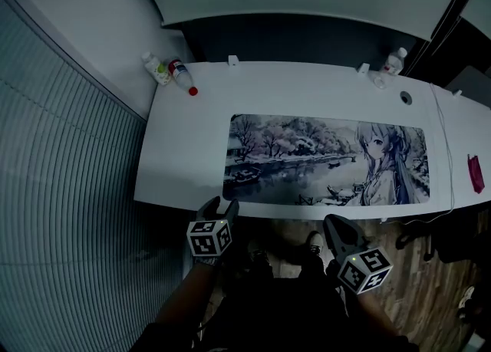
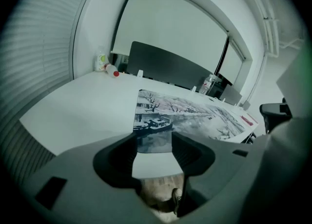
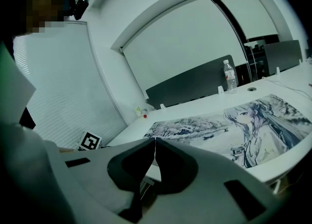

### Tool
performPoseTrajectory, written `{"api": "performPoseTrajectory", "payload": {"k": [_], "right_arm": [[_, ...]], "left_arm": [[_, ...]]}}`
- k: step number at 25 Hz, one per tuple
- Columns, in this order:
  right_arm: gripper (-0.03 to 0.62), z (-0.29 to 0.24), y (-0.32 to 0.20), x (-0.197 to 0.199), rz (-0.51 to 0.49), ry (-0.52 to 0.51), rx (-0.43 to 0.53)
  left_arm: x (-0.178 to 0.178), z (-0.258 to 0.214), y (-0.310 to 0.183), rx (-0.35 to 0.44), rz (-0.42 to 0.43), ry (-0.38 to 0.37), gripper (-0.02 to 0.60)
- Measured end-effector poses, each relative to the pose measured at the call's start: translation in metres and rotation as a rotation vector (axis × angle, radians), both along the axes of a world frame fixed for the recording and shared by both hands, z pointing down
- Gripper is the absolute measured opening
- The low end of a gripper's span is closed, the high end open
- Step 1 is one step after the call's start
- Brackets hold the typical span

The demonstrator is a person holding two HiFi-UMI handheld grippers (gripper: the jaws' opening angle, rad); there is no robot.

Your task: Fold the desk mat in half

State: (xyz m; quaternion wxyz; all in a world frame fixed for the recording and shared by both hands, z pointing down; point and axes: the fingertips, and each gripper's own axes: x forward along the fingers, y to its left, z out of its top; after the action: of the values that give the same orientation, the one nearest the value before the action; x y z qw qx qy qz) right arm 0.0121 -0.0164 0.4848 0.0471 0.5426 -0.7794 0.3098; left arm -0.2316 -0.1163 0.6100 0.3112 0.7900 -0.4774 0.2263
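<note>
The desk mat (image 1: 326, 160), printed with a grey snowy river scene and a drawn figure, lies flat along the front of the white desk (image 1: 184, 151). My left gripper (image 1: 221, 205) hovers just off the desk's front edge, near the mat's front left corner. Its jaws stand open with nothing between them. In the left gripper view the mat (image 2: 190, 113) lies beyond the left gripper (image 2: 153, 142). My right gripper (image 1: 334, 224) is below the front edge near the mat's middle. In the right gripper view the right gripper (image 3: 154, 140) is shut and empty, with the mat (image 3: 234, 125) ahead.
Two small bottles (image 1: 170, 73) stand at the desk's back left corner and a water bottle (image 1: 393, 60) at the back right. A red item (image 1: 476, 174) and a white cable (image 1: 443, 143) lie at the right end. Blinds (image 1: 69, 189) run along the left; the person's legs are under the desk.
</note>
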Motion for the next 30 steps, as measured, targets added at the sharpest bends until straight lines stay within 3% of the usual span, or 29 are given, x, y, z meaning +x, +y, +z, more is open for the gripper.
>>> {"api": "performPoseTrajectory", "payload": {"k": [10, 16, 23, 30], "right_arm": [[0.025, 0.009, 0.004, 0.017, 0.043, -0.005, -0.023], [0.025, 0.013, 0.003, 0.024, 0.052, -0.009, -0.032], [0.025, 0.014, 0.004, 0.025, 0.038, -0.026, -0.044], [0.025, 0.017, 0.005, 0.036, 0.062, -0.031, -0.033]], "left_arm": [[-0.012, 0.047, -0.020, -0.085, -0.016, -0.119, 0.221], [-0.010, 0.049, -0.020, -0.047, 0.021, -0.218, 0.210], [0.002, 0.049, -0.017, -0.064, 0.032, -0.199, 0.089], [0.006, 0.044, -0.016, -0.059, 0.022, -0.183, 0.048]]}}
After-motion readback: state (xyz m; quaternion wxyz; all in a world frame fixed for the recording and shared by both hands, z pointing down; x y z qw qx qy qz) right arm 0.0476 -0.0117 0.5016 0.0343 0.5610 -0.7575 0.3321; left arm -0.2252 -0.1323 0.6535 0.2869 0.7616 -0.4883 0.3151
